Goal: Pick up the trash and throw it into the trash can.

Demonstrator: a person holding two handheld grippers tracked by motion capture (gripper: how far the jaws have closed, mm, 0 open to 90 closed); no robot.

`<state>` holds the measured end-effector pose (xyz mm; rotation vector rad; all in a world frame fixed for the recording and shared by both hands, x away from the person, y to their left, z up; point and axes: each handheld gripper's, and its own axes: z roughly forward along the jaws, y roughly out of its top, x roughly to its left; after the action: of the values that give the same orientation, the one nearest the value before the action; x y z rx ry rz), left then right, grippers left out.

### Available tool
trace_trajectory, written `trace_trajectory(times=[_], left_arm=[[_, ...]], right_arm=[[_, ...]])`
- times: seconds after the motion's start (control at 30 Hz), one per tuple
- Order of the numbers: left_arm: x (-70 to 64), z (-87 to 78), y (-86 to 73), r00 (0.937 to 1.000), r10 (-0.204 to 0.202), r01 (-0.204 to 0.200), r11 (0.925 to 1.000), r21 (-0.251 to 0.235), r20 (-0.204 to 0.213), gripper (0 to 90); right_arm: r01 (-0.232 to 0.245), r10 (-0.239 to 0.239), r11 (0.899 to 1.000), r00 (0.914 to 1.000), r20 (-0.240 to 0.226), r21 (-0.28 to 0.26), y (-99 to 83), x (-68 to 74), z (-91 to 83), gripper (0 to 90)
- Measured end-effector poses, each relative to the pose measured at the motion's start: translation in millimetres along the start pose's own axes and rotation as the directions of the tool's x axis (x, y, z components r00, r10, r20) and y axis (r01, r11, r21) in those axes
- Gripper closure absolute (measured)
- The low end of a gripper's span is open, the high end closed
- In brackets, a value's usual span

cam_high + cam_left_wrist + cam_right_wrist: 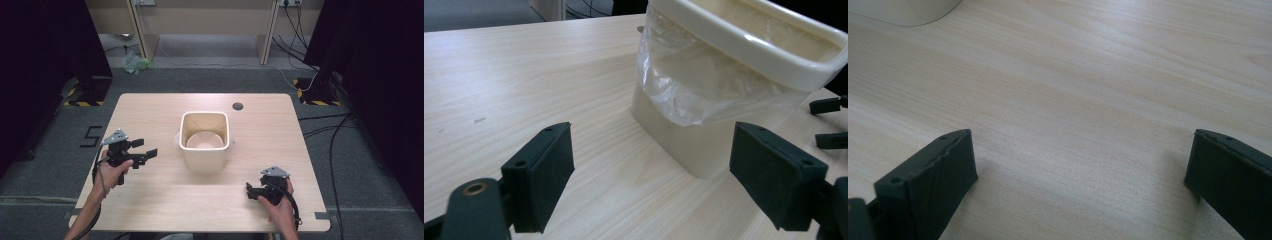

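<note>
Facing the cream bin (204,142) at table (150,200) centre, your left gripper (145,150) sat nearer, jaws apart; your right gripper (250,191) near the front-right corner was also spread, empty.

"5" on the floor (91,136)

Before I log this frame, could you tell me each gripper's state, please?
Left gripper: open, holding nothing.
Right gripper: open, holding nothing.

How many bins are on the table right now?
1: a cream bin with a clear liner, at the table's middle, between the left gripper and the right gripper.
</note>
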<state>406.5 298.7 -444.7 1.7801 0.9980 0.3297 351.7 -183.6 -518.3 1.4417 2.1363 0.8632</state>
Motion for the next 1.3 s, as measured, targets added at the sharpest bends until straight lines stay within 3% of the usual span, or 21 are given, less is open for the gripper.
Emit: trace_trajectory(times=[1.3], left_arm=[[3.7, 10.6, -53.8, 0.9997, 0.011, -0.009, 0.9953, 0.096, -0.020, 17.1]], right_arm=[[0.001, -0.001, 1.000, 1.0000, 0.000, 0.000, 0.0, 0.0, 0.0, 0.1]])
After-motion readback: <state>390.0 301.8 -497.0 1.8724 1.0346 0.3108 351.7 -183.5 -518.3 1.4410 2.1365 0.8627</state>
